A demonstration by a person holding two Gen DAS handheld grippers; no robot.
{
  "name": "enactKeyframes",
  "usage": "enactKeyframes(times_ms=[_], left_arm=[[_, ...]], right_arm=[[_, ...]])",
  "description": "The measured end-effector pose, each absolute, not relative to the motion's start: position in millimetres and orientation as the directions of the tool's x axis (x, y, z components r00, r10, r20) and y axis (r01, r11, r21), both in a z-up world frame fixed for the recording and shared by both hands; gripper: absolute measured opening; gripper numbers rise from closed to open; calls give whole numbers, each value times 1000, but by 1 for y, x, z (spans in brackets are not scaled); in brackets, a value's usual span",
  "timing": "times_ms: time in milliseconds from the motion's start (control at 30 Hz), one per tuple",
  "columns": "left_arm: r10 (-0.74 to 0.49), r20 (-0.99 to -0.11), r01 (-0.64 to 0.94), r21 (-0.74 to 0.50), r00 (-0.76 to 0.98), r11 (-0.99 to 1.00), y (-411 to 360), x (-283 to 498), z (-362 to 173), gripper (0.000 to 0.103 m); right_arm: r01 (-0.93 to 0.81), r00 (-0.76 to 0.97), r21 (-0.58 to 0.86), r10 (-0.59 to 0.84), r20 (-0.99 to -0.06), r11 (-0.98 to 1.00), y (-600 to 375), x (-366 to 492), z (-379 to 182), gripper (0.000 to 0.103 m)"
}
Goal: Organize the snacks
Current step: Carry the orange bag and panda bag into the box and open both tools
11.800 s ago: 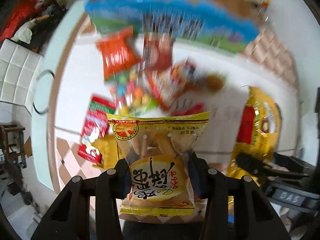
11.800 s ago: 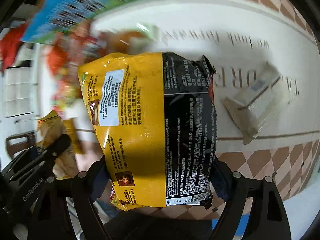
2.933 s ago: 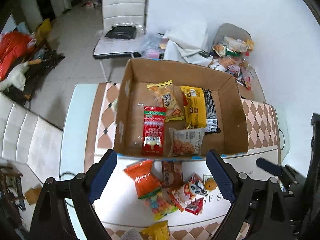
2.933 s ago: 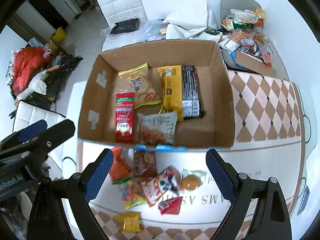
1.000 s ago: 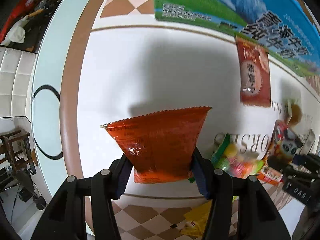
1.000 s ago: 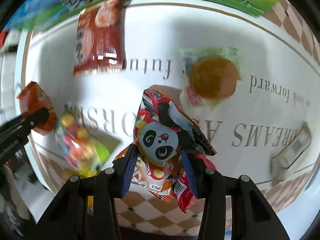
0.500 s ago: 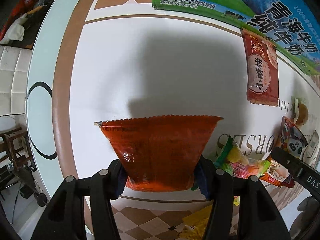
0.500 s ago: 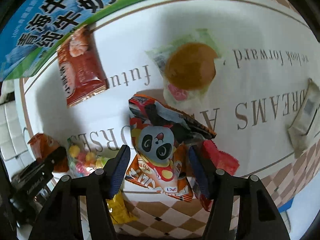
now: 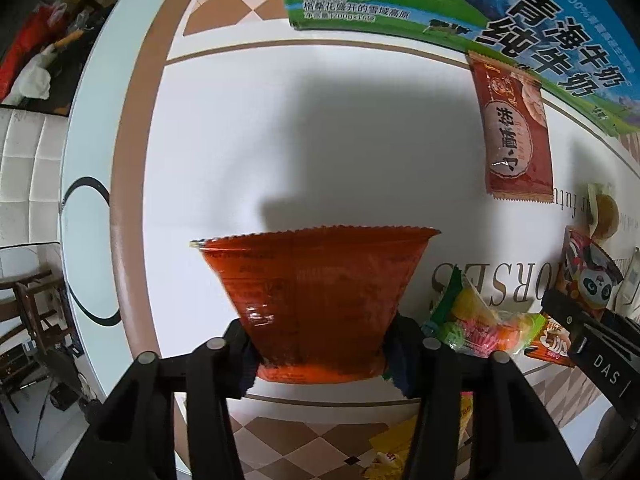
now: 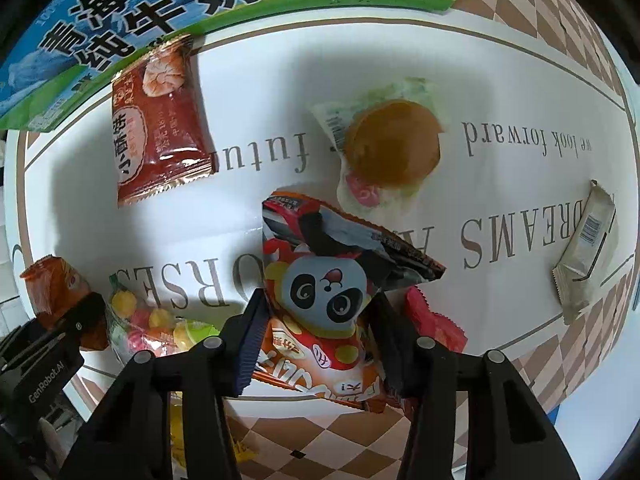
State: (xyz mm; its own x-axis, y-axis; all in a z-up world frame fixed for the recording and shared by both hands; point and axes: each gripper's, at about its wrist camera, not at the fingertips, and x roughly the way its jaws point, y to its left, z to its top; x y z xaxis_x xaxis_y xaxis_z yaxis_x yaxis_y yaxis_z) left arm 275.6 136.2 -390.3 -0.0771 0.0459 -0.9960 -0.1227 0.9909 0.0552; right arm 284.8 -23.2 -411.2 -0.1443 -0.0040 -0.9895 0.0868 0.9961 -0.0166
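My left gripper (image 9: 320, 344) is shut on an orange snack bag (image 9: 316, 296) and holds it just above the white table. It also shows at the left of the right wrist view (image 10: 56, 296). My right gripper (image 10: 316, 332) is shut on a panda-print snack bag (image 10: 328, 292), also seen at the right of the left wrist view (image 9: 592, 276). The cardboard box, with blue-green milk print on its side (image 9: 460, 4), stands at the far edge (image 10: 160, 4).
On the table lie a red-brown packet (image 10: 156, 128), a wrapped round cake (image 10: 392, 148), a bag of coloured candies (image 9: 480, 320), a red packet (image 10: 436, 320), a beige wrapped bar (image 10: 588, 248) and a yellow packet (image 9: 400, 440) near the front edge.
Both grippers have lifted slightly with their bags and drawn back a little. The orange bag and the panda bag look larger and higher off the table.
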Motion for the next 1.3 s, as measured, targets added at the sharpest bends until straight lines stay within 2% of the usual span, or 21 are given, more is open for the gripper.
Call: enactKeyframes(times_ms=[167,367,500,533,667,933,1133,1300], left_arm=[[36,-996,-108,44,-81,993,122,269,-382,45],[-2,-997,-93,5,-73,996,105,254,-361,45],[-39,-999,-76,-37,-27,996,95,249,-323,45],[-109,-992,-89,-102,-70,991,91,252,-312,45],[-152,-988,-58,-154,23,986,76,274,-258,45],[-185,-966,22,-184,183,983,90,342,-166,45],[-119,-969,30,-116,216,993,100,426,-168,45],[-77,-985,17,-75,153,997,107,486,-208,45]], right_arm=[[65,-131,-2,6,-991,998,-10,271,-408,45],[38,-114,60,64,-991,998,-29,260,-362,42],[26,-83,116,118,-990,993,-32,257,-329,42],[23,-74,131,132,-988,991,-32,257,-321,42],[11,-28,188,188,-982,982,-33,262,-281,42],[-24,95,288,289,-953,957,-48,314,-199,42],[-29,173,245,246,-954,969,-64,399,-178,42],[-18,148,174,175,-973,985,-72,468,-198,42]])
